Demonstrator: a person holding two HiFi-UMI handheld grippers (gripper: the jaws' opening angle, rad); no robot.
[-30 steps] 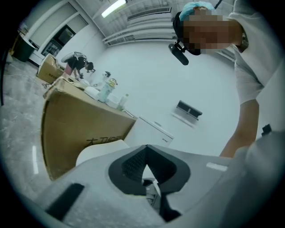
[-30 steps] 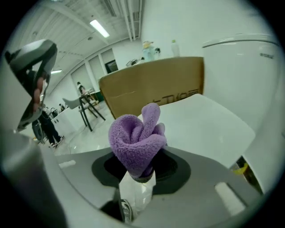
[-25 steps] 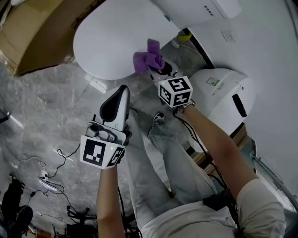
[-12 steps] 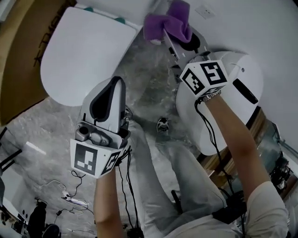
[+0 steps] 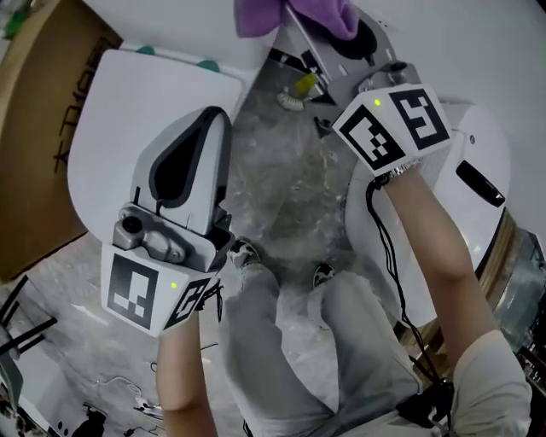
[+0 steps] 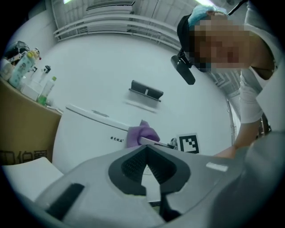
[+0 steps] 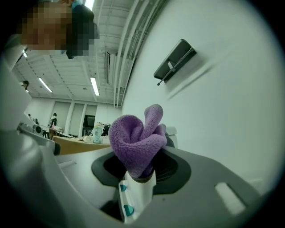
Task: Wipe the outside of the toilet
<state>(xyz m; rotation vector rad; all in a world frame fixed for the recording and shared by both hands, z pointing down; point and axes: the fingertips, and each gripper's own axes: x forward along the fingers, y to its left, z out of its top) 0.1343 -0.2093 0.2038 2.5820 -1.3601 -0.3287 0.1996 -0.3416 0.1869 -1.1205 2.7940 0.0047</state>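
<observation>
Head view: my right claw (image 5: 309,30) grips the purple cloth (image 5: 328,13) at 12 o'clock, clear of the toilet (image 5: 128,111) at 10 o'clock. I judge the next move is bringing the cloth down onto its shell. A cardboard box (image 5: 34,128) crowds 9 o'clock.

Left gripper view: my left claw (image 6: 147,153) is pinched together, empty. The tank (image 6: 89,129) is at 9 o'clock.

Right gripper view: the cloth is bunched between the pads.

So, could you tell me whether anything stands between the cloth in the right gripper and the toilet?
Nothing visible does. The right gripper is shut on the purple cloth, and the left gripper view shows that cloth right by the upper edge of the toilet, with only open air between.
</observation>
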